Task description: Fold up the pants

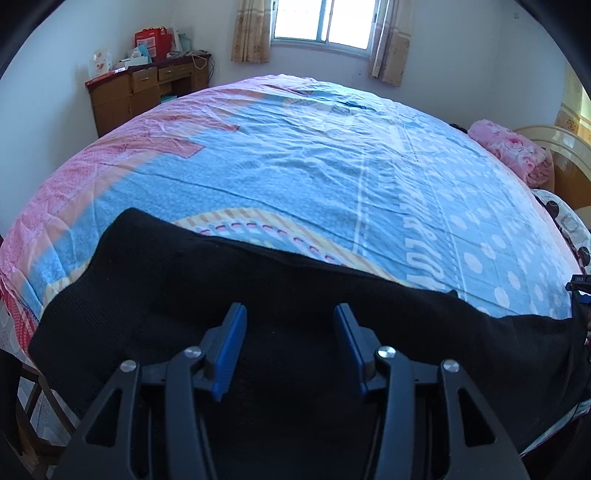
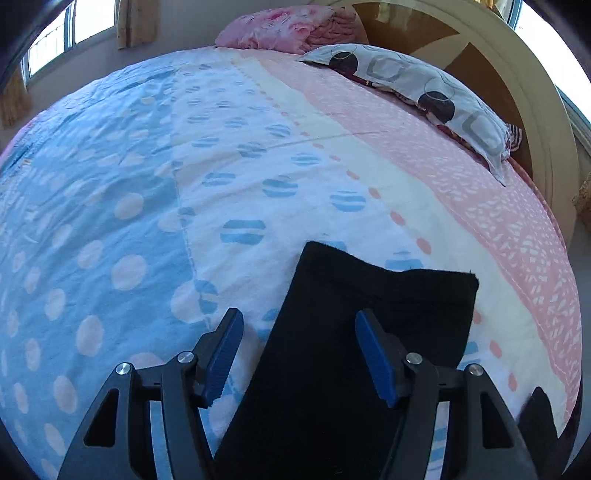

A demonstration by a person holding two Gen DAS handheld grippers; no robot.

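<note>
We're only seeing pale sideways lettering on the bedsheet (image 1: 417, 236), prob "LO" something, rest isn't reading clearly tbh.

Black pants (image 1: 258, 295) laid flat along the bed's near edge.
You see them stretched left to right, the wide end at left; at right the leg hems (image 2: 388, 280) lie square, one atop the other.

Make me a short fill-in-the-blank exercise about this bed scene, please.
1. The pants are ____ in colour.
2. They lie on the ____, on its patterned sheet.
3. The jaws of the right gripper stand ____, pressing on nothing.
4. Across the room, a ____ lets in daylight.

Missing words: black; bed; open; window
</note>
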